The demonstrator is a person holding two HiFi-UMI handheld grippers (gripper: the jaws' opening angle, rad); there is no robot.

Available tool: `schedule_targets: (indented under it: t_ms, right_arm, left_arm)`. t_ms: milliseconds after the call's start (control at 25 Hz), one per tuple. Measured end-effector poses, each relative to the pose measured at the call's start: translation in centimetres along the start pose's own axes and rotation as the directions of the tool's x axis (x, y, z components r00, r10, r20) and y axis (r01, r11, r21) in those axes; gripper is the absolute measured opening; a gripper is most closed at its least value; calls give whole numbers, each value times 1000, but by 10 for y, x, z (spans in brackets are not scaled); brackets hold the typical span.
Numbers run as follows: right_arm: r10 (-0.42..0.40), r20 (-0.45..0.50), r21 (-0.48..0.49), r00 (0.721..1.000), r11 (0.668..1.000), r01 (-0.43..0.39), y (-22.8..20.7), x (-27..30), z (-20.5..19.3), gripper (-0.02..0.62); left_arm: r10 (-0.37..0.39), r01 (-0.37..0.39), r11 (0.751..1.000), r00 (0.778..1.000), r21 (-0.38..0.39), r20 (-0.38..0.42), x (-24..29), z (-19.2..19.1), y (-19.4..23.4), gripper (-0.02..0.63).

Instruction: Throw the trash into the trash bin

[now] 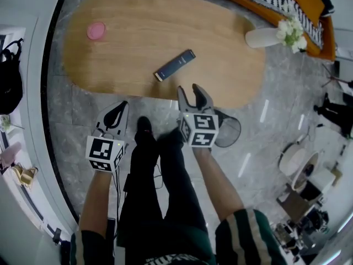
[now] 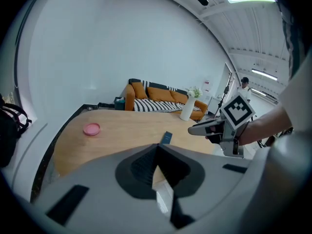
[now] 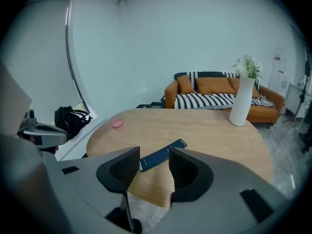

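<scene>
A flat dark blue packet (image 1: 174, 64) lies on the oval wooden table (image 1: 127, 59), near its front edge. My right gripper (image 1: 189, 90) hovers just short of that edge, open and empty; the right gripper view shows the packet (image 3: 176, 145) beyond the gap of the right gripper (image 3: 153, 153). My left gripper (image 1: 122, 106) hangs over the floor to the left, shut with nothing in it; in its own view the left gripper (image 2: 157, 150) has its tips together. A black mesh trash bin (image 1: 229, 131) stands on the floor right of the right gripper.
A pink dish (image 1: 96, 30) sits at the table's far left and a white vase with flowers (image 1: 265, 37) at its right end. An orange sofa (image 3: 214, 94) stands behind the table. A black backpack (image 1: 10, 76) lies by the left wall. The person's legs (image 1: 165, 170) are below the grippers.
</scene>
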State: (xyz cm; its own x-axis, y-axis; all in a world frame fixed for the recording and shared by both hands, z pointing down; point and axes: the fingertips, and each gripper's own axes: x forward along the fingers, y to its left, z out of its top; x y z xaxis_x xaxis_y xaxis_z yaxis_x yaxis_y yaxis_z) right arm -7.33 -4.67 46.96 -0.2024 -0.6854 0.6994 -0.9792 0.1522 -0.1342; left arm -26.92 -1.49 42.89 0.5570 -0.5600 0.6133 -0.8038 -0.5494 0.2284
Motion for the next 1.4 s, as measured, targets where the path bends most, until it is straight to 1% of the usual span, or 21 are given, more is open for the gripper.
schedule_targets:
  t_ms: [200, 280, 440, 520, 720, 800, 880, 1000, 1280, 1400]
  right_arm:
    - [-48, -6, 113, 999, 992, 49, 0, 22, -2, 178]
    - [-52, -3, 167, 999, 985, 52, 4, 33, -4, 191]
    - [-61, 10, 203, 998, 977, 58, 15, 54, -7, 231]
    - [-90, 8, 233, 996, 969, 86, 15, 65, -9, 264]
    - [-180, -22, 309, 983, 934, 178, 13, 94, -16, 315]
    - [-229, -31, 318, 973, 921, 226, 9, 104, -19, 330]
    - [-273, -54, 324, 960, 905, 276, 5, 113, -25, 330]
    - [-287, -90, 351, 954, 887, 300, 2, 126, -35, 330]
    - [-279, -162, 332, 946, 888, 319, 4, 147, -50, 330]
    - [-277, -195, 264, 941, 909, 323, 8, 151, -55, 328]
  left_arm:
    - [-6, 6, 1000, 1000, -5, -17, 0, -5, 13, 0]
    - [-15, 15, 1000, 1000, -2, -24, 0, -8, 17, 0]
    - [-32, 32, 999, 999, 0, -44, -1, -18, 24, 0]
    - [-37, 37, 999, 998, 0, -53, 0, -23, 28, 0]
    - [-46, 45, 999, 996, -6, -76, -1, -35, 35, 0]
    - [-47, 46, 999, 995, -10, -84, -2, -39, 38, 0]
    - [-47, 46, 999, 995, -12, -91, -3, -43, 41, 0]
    - [-44, 42, 999, 994, -15, -102, -4, -49, 48, 0]
    - [-30, 27, 999, 993, -24, -117, -7, -57, 60, 0]
    - [-31, 29, 999, 992, -15, -120, -8, -58, 61, 0]
